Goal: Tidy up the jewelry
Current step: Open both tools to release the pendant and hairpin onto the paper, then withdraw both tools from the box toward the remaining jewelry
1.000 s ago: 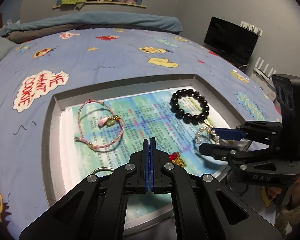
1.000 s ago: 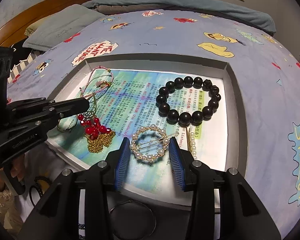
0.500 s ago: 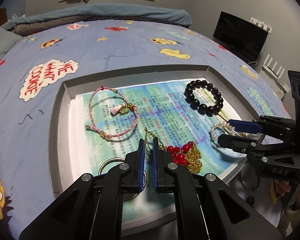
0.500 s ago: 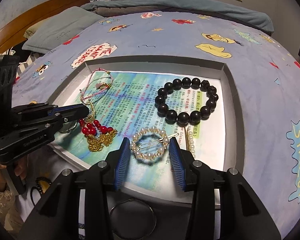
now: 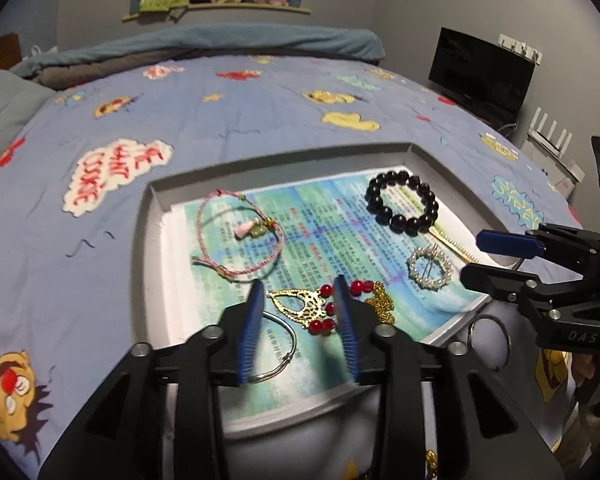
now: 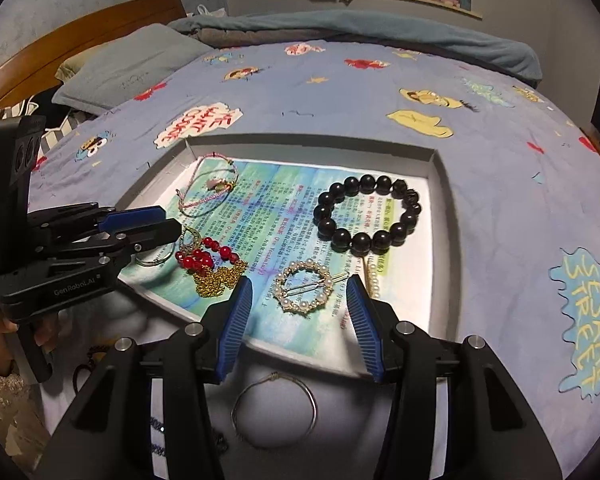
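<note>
Your left gripper [image 5: 300, 292] has its blue fingers [image 5: 249, 340] spread apart, and between them lies the gold filigree pendant with red beads [image 5: 310, 306], resting on the printed sheet [image 5: 316, 240] and held by neither pad; its gold chain [image 5: 380, 304] bunches just past the right-hand finger. Under the other finger a thin silver hoop [image 5: 282, 354] curves across the sheet. Ahead and to the outer side of those fingers lies the pink cord bracelet [image 5: 238, 236] with its small tassel. Your right gripper [image 6: 300, 294] is also spread wide, its fingers [image 6: 236, 320] flanking the pearl ring clip [image 6: 304, 286], which lies flat on the sheet between them, with a gap on both sides. Just beyond those fingertips sits the black bead bracelet [image 6: 368, 214], and a short strand of pearls [image 6: 374, 276] runs beside the right-hand finger. Everything lies inside the shallow grey tray [image 6: 440, 184], which rests on the blue cartoon bedspread [image 6: 500, 160]. Below your right fingers, outside the tray's near rim, a plain silver bangle [image 6: 274, 408] lies on pale cloth. From the right camera your left gripper shows side-on over the red beads. Farther out, a pillow [image 6: 124, 68] leans toward the wooden headboard [image 6: 80, 32].
</note>
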Demonstrator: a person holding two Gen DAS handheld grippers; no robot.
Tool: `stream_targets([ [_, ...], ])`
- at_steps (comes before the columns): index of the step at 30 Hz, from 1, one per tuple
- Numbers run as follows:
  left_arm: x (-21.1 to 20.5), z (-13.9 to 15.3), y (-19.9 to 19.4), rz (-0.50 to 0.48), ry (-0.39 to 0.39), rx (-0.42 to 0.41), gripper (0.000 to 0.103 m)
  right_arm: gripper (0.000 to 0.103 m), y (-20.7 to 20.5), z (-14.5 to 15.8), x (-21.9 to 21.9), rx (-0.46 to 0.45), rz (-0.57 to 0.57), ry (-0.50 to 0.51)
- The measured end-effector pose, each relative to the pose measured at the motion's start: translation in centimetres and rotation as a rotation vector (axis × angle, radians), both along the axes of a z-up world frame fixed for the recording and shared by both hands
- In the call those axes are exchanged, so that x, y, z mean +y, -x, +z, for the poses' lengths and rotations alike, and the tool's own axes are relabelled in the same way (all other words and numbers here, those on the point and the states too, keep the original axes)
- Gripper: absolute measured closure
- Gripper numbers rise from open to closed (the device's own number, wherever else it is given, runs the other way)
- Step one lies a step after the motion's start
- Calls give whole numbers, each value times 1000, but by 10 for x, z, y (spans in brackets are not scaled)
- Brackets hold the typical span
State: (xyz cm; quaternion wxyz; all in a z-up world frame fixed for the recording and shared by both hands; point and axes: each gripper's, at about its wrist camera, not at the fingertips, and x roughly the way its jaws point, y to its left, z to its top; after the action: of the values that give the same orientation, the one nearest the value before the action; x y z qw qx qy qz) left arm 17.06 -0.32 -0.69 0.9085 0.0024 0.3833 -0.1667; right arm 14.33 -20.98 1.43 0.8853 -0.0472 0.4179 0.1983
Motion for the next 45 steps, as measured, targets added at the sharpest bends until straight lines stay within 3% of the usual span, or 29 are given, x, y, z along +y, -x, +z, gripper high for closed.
stream_targets([
  [12,18,31,37,40,-3,-57,51,47,32,21,-18,-64,-41,-17],
  [18,31,42,62,73,-9,-85,35,31,47,29,-28,-96,-74,-28],
  [20,35,45,69,86,-14,-90,27,16,54,33,-33,-112,-90,-42],
  [24,44,49,84,118,-21,-104,16,5,63,39,-42,-135,-122,-52],
  [26,48,51,93,138,-25,-112,11,5,69,41,-46,-148,-136,-50],
  [35,55,48,125,149,-40,-118,10,5,90,40,-58,-159,-178,-41],
  [45,45,16,154,119,-58,-68,10,5,112,20,-59,-142,-177,-13],
])
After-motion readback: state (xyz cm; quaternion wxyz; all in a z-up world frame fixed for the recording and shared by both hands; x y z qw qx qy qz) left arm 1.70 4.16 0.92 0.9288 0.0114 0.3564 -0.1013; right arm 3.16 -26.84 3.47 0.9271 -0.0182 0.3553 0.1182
